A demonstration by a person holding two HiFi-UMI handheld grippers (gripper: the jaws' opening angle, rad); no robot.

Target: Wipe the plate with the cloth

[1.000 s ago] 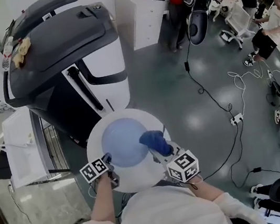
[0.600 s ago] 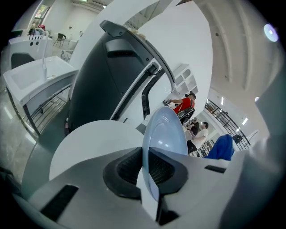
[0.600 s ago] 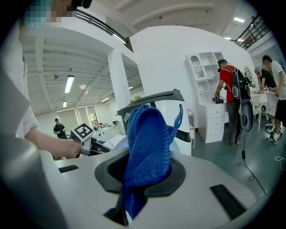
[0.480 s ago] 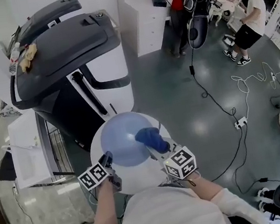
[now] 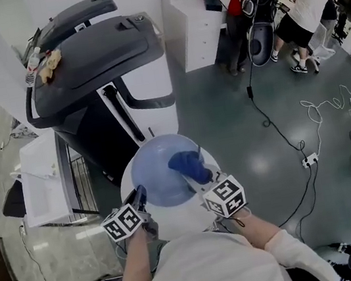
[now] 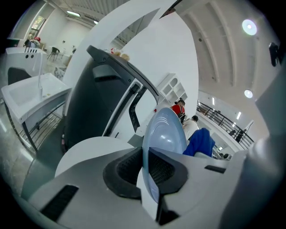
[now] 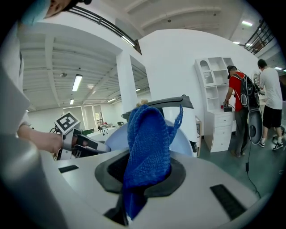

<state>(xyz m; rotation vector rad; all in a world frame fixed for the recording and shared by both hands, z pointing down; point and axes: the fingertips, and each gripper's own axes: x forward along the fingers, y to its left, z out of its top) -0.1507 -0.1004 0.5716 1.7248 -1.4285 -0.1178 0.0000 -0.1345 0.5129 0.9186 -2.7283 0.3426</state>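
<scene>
Head view has the pale blue plate (image 5: 157,173) raised above the round white table (image 5: 175,220) rather than resting on it, as far as I can judge. The left tool (image 5: 139,194) is pressed together on the plate's rim at the side nearest the person; the left gripper view shows that rim edge-on between the ribbed pads. The right tool (image 5: 201,175) pinches the blue cloth (image 5: 188,165), whose bunched end lies on the plate's face above the table. To wipe well, I judge the cloth should be pressed flat, not as a lump, and swept in arcs from the middle to the rim. Push lightly: a rim pinch may let the plate swivel, so strokes are best run toward the left tool's hold rather than across it.
</scene>
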